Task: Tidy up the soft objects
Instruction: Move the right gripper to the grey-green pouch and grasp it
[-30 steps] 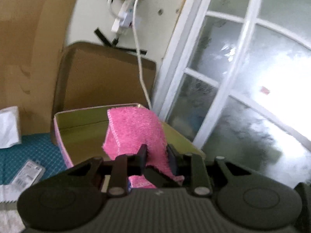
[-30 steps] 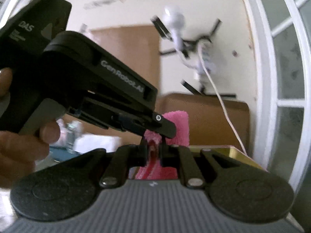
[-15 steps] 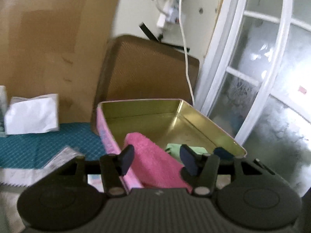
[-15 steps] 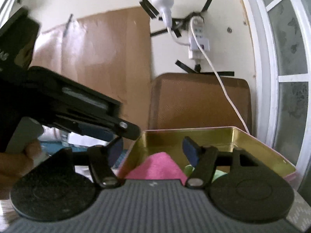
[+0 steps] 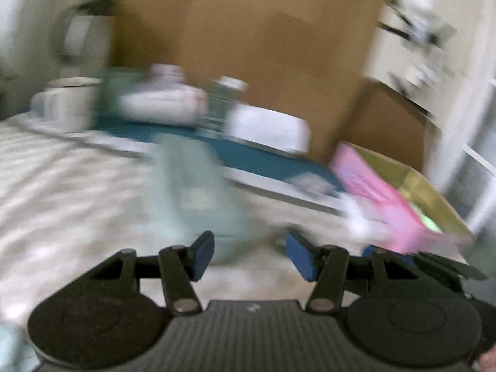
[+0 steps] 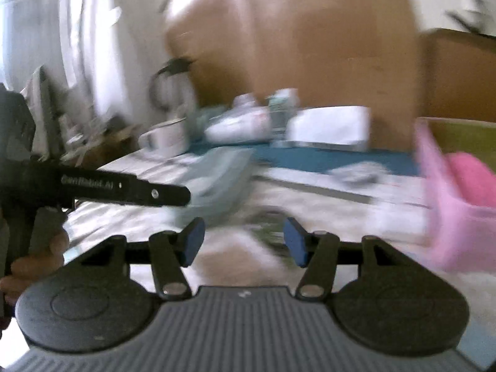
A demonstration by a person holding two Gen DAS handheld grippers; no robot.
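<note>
Pink cloth (image 6: 472, 176) lies inside tin (image 6: 434, 167), both claws spread.

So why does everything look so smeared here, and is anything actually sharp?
Left wrist view: motion blur streaks the pale green cloth and pink tin; only the left gripper, jaws open, stays crisp. Right wrist view: the same smear over the pink cloth, with the right gripper sharp and bright window glare at left.
</note>
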